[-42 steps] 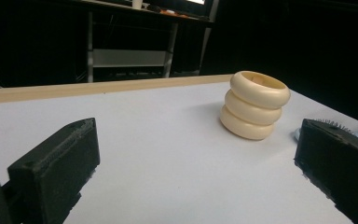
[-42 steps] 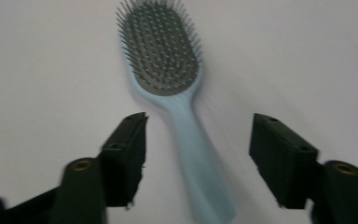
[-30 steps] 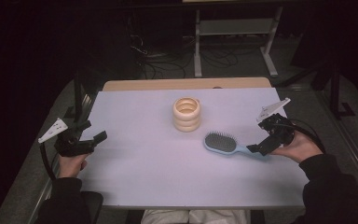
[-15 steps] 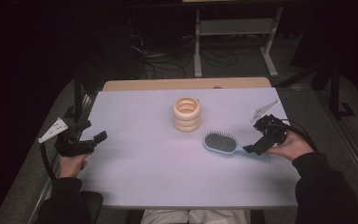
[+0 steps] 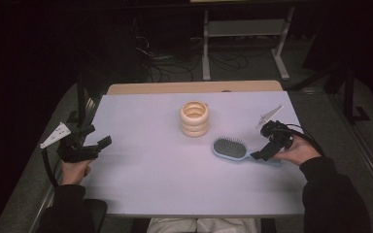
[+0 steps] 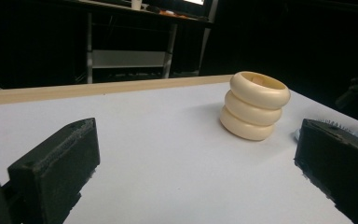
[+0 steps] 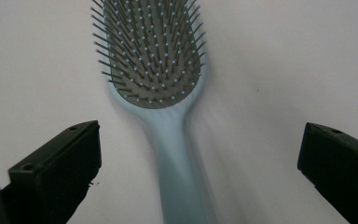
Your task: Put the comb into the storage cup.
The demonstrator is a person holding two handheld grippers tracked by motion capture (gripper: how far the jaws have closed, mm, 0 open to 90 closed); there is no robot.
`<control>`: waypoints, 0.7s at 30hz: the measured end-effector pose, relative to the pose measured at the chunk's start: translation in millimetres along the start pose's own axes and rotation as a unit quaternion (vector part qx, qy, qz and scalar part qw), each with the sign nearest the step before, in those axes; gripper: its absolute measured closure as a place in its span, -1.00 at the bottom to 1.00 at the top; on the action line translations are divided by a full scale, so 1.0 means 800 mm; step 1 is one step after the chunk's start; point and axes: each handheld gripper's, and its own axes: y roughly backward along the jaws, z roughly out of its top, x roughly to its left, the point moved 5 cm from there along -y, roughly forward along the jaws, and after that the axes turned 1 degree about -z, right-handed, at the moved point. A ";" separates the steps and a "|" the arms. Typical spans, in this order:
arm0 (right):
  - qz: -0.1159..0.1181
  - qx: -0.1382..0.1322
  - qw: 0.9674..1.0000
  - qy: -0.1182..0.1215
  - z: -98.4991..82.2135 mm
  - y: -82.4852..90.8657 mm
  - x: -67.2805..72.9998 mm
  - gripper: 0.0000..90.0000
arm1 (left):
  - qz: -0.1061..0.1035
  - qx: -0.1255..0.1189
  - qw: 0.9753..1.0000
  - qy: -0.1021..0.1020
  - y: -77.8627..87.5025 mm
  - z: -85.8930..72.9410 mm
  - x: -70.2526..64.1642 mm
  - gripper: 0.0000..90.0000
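Observation:
A light blue hairbrush (image 5: 230, 148) (image 7: 163, 93) lies bristles up on the white table (image 5: 150, 179), right of centre, its handle pointing right. My right gripper (image 5: 260, 155) (image 7: 198, 154) stands open low over that handle, one jaw on each side, not touching it. A cream holder shaped like stacked rings (image 5: 194, 118) (image 6: 255, 106) stands upright near the table's middle. At the left edge my left gripper (image 5: 97, 137) (image 6: 198, 158) is held open and empty, pointing toward the holder.
A wooden strip (image 5: 194, 87) runs along the table's far edge. Beyond it, on a dark floor, are cables and a white metal frame (image 5: 243, 34). Bare tabletop lies between the left gripper and the holder.
My right gripper has come down and left from above the table's right edge, and its jaws now straddle the brush handle. The left gripper has stayed put.

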 end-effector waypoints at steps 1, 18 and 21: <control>0.000 0.000 1.000 0.002 0.000 -0.001 0.000 -1.00 | 0.000 0.000 1.000 0.000 0.000 0.000 0.000 -1.00; 0.009 0.019 1.000 0.017 -0.002 -0.015 0.004 -0.90 | 0.001 0.000 1.000 0.001 0.000 0.000 0.000 -1.00; 0.013 0.013 1.000 0.020 -0.003 -0.017 0.005 -0.78 | 0.001 0.001 1.000 0.000 0.000 0.000 0.000 -1.00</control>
